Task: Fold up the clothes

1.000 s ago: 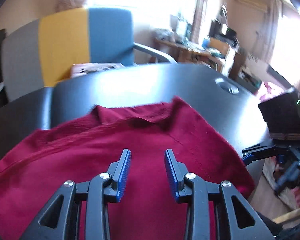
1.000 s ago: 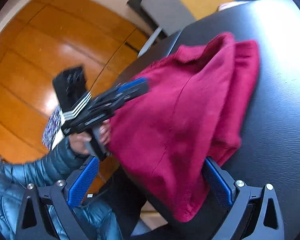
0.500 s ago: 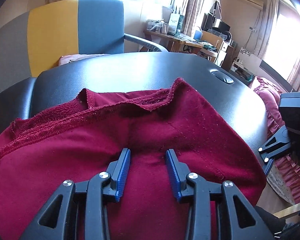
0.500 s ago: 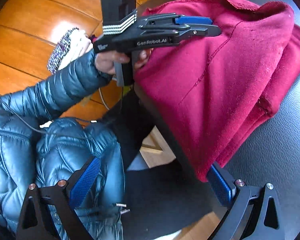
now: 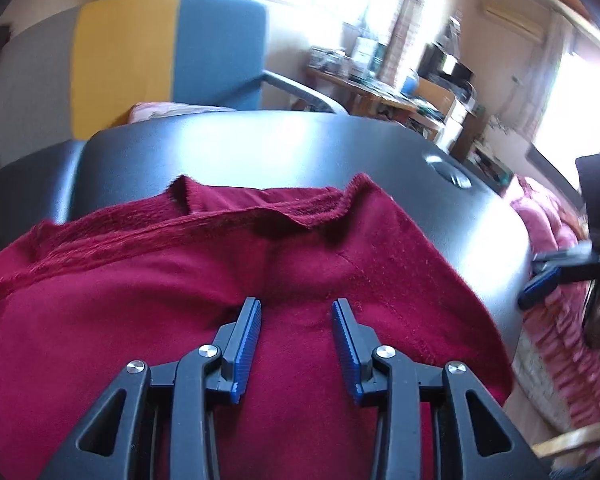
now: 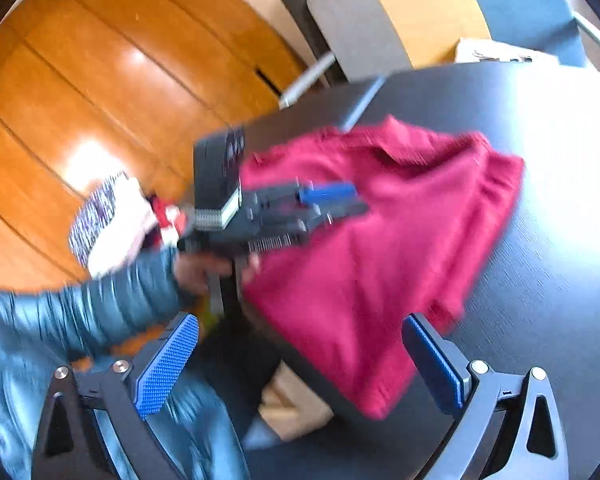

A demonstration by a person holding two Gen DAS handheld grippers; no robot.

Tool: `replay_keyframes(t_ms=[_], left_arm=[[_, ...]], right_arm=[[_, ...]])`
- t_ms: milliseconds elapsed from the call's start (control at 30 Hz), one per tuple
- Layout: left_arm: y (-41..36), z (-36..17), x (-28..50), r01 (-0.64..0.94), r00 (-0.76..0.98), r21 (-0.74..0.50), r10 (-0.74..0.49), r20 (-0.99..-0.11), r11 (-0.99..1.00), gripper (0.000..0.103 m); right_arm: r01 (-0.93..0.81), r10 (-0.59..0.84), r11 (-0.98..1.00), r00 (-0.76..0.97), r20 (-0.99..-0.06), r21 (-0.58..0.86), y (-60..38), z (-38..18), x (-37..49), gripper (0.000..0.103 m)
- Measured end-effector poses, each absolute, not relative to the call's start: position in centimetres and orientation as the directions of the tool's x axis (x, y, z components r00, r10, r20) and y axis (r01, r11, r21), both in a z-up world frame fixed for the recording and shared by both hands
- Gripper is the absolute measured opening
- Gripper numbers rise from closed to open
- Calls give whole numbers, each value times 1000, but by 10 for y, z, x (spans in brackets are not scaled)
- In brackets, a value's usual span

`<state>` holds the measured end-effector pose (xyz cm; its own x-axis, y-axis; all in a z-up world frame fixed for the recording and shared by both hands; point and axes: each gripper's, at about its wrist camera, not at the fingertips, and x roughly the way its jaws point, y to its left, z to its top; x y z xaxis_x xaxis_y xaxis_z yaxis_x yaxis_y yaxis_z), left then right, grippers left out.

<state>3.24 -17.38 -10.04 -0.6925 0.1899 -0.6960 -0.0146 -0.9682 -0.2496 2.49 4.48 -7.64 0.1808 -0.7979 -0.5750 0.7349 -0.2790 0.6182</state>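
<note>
Here, red garment (image 6: pixel 384 248) overhanging the table (image 6: pixel 548 264) edge, both claws (image 5: pixel 296 312) (image 6: pixel 300 340) agape, gripping nothing.

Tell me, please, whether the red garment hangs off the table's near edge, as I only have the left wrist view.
Observer: Yes. In the right wrist view the red garment drapes over the near edge of the black table, and one corner hangs below the edge.
Operator: Thank you. Is the right claw gripping that corner?
Observer: No. The right claw stands wide open, with its pads not pressing on the fabric.
Operator: And what is carrying my left claw?
Observer: A hand coming out of a blue quilted sleeve holds the left claw over the garment's top.
</note>
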Motion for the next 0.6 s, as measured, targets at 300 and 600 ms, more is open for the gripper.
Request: replay_keyframes(t_ms=[300,600], left_arm=[[-176,-92,111,-80,-690,-244,230,-686,-967,37],[-164,-120,121,-75,-679,-305,273,-681,-949,37]], right_arm=[[550,-806,-486,17,-592,679,5,-123,-6,103],[700,-724,-580,-209,-658,416,-17,-128,-10,103]])
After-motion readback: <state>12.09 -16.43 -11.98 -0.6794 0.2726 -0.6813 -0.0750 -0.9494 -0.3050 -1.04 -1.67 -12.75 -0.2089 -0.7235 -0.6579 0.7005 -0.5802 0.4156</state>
